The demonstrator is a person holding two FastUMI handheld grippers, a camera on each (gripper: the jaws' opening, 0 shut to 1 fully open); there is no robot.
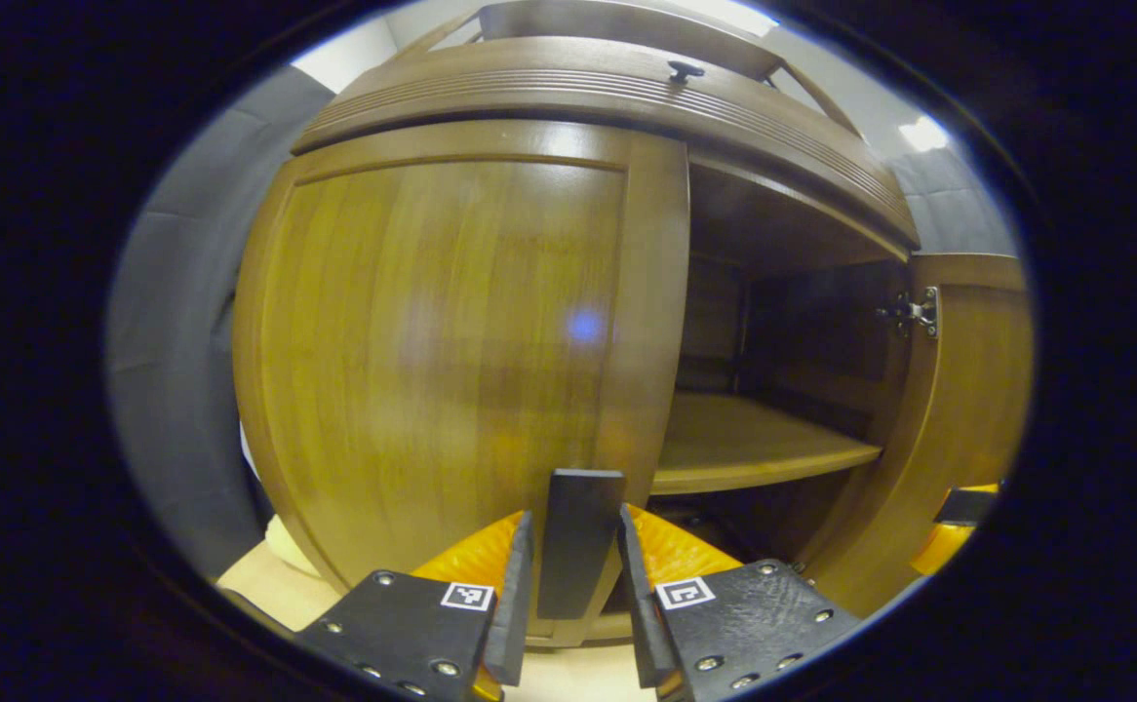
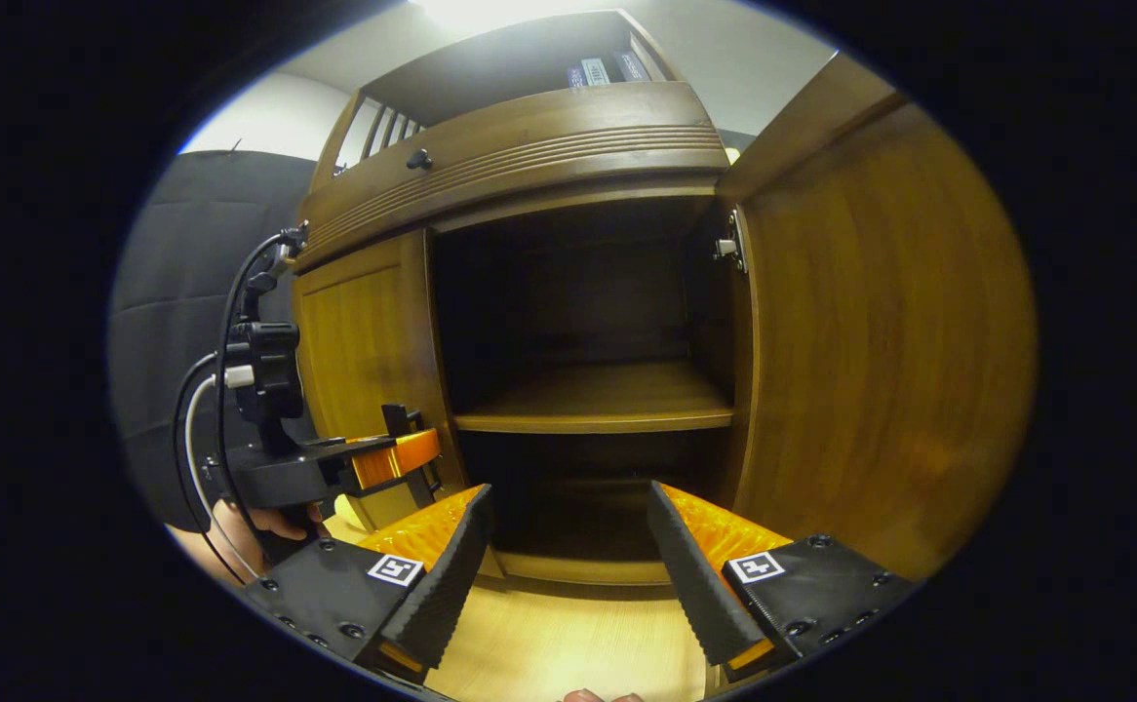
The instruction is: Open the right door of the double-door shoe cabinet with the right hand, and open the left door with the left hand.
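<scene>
No readable words, brands or numbers anywhere. Only square black-and-white coded markers (image 1: 468,596) on the gripper bodies, just behind the jaws. Far above the jaws, small labels on book spines (image 2: 596,71), too blurred to read.

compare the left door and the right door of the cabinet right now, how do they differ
The left door is shut against the cabinet front; the right door stands swung wide, showing the shelf inside. The left door's dark handle sits between the fingers of the left gripper, with slight gaps either side; the right gripper hangs open on nothing, facing the interior. The right door's inner hinge shows; the left door's does not. Both are the same brown panelled wood.
</scene>
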